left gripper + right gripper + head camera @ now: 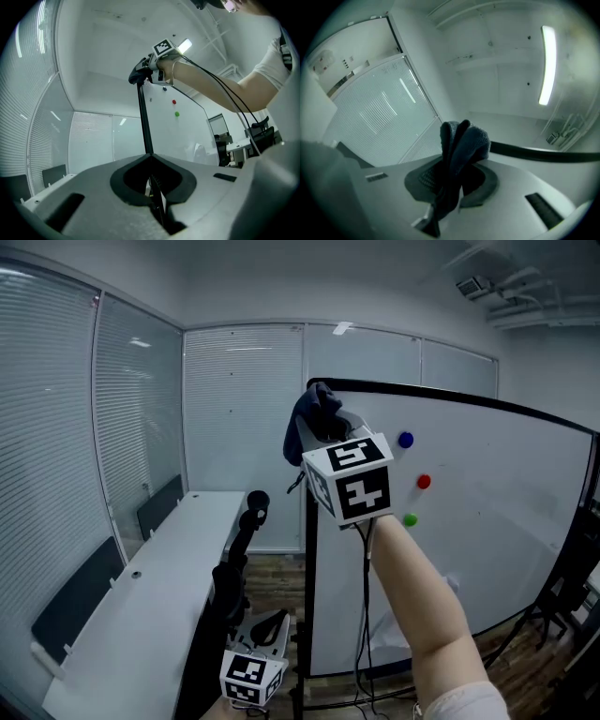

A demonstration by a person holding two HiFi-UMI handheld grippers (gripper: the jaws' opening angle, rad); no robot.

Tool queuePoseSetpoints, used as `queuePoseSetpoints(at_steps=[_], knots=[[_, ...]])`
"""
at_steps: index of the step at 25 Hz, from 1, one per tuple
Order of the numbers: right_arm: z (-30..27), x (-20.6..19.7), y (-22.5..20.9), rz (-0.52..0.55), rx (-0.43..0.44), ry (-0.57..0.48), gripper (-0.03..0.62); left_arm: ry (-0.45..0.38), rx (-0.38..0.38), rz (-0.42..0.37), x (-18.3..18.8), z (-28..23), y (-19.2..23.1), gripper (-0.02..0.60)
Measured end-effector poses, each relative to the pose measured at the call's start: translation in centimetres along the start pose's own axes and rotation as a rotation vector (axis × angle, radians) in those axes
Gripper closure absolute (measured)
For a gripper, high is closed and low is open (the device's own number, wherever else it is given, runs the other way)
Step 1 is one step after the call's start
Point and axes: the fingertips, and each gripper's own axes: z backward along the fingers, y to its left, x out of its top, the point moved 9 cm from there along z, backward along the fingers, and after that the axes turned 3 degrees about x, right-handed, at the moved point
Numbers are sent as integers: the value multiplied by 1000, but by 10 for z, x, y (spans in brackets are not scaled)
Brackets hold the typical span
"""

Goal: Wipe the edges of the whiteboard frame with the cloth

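Note:
The whiteboard (pixel 469 521) stands on the right, ringed by a black frame (pixel 308 549). My right gripper (pixel 325 426) is raised to the frame's top left corner and is shut on a dark blue cloth (pixel 305 423). In the right gripper view the cloth (pixel 461 147) bunches up between the jaws, against the frame's top edge (pixel 543 153). My left gripper (pixel 265 634) hangs low by the board's foot, shut, with nothing in it. The left gripper view looks up along the frame's left edge (pixel 143 117) to the cloth (pixel 138 75).
Blue (pixel 405 440), red (pixel 424 482) and green (pixel 410 519) magnets sit on the board. A long white table (pixel 159 606) runs along the left, with a black stand (pixel 246 531) between it and the board. Glass walls with blinds (pixel 239 418) close the room.

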Motion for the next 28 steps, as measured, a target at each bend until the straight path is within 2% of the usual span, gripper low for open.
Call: queuePoseSetpoints(at_steps=[3,8,16,21,28], knots=[[-4,12,-7,32,-15,-10,525,3,-17,-6,-3,-1,-2,563],[-7,27,-14,38,-28,-10,525,10,-34,29,-9,-5,1,563],[-6,34,-31,-59,24,-41,525,29,-29,42,-16,-7,-2,563],[12,40,-70,-42,-63,-55,526,61,-14,60,-30,-14,-21,563],[48,24,-133,-55,-37,-74,526,58,19,67,-25,-53,-86,563]])
